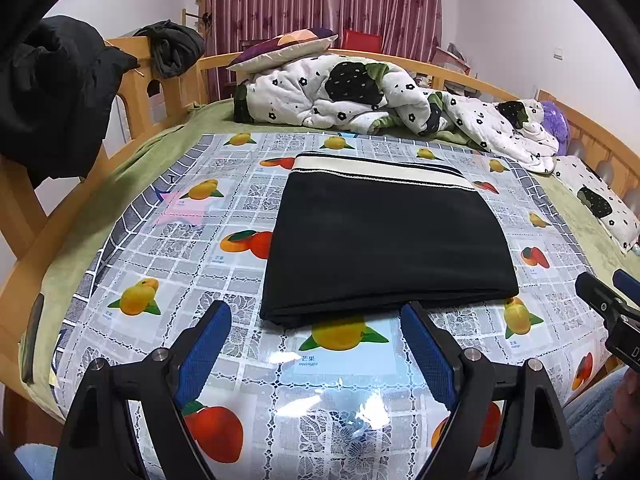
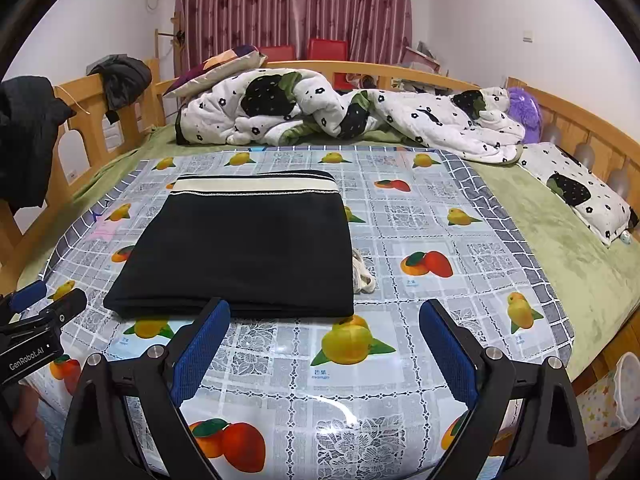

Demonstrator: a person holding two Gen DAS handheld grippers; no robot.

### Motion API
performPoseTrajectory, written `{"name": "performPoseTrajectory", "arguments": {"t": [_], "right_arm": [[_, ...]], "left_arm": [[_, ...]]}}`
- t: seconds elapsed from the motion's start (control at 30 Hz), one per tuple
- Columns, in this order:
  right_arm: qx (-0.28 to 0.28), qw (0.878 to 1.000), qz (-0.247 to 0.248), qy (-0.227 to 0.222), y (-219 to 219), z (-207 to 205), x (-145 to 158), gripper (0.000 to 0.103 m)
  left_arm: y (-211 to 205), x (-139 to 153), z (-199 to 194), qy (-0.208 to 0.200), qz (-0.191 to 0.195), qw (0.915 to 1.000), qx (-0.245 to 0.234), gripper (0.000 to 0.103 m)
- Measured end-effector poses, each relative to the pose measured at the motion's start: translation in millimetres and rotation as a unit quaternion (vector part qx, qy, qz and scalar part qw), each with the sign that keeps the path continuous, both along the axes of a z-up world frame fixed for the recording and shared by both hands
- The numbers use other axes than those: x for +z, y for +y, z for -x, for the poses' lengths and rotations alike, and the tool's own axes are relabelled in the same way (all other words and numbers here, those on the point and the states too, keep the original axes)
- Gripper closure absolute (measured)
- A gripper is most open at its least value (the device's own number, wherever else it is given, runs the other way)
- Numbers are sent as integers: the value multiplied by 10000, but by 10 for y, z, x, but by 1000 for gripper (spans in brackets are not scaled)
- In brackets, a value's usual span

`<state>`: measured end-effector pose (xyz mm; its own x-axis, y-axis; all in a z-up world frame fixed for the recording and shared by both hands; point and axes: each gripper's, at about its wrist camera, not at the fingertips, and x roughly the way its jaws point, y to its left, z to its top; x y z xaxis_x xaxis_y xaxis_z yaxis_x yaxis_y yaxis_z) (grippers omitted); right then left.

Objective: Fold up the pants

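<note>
The black pants [image 1: 384,240] lie folded into a flat rectangle on the fruit-print tablecloth [image 1: 192,248], with the cream striped waistband at the far edge. They also show in the right wrist view [image 2: 244,248], with a white drawstring [image 2: 362,276] sticking out at their right side. My left gripper [image 1: 316,312] is open and empty, just in front of the pants' near edge. My right gripper [image 2: 324,312] is open and empty, in front of the pants' near right corner. Each gripper shows at the side of the other's view: the right gripper [image 1: 616,300] and the left gripper [image 2: 44,300].
The tablecloth [image 2: 440,216] covers a bed with a green sheet [image 2: 568,248]. A rumpled white floral quilt [image 1: 360,96] and pillows lie at the back. Wooden rails [image 1: 132,92] with dark clothes hung on them border the left. A purple plush [image 2: 524,112] sits at the far right.
</note>
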<state>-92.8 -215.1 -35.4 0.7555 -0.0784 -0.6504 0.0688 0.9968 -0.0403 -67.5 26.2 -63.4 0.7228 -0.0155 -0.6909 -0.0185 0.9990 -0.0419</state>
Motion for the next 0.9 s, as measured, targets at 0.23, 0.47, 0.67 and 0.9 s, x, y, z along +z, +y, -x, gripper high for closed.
{"name": "performPoseTrajectory", "arguments": {"t": [0.23,0.47,0.67,0.9], "right_arm": [[-4,10000,2,4,5,0,-3,9],[4,10000,22,-19,-3,1,13,9],[3,10000,30,-25,-10,-2,19,9],[3,10000,36,-31,-12,-1,20,9]], "left_arm": [[8,3,6,-1,20,10000,8,17],[-13,27,18,-26,40,10000,31,17],[-14,33,24,-45,53,10000,47,17],[-29,68,34,-48,40,10000,23,17]]}}
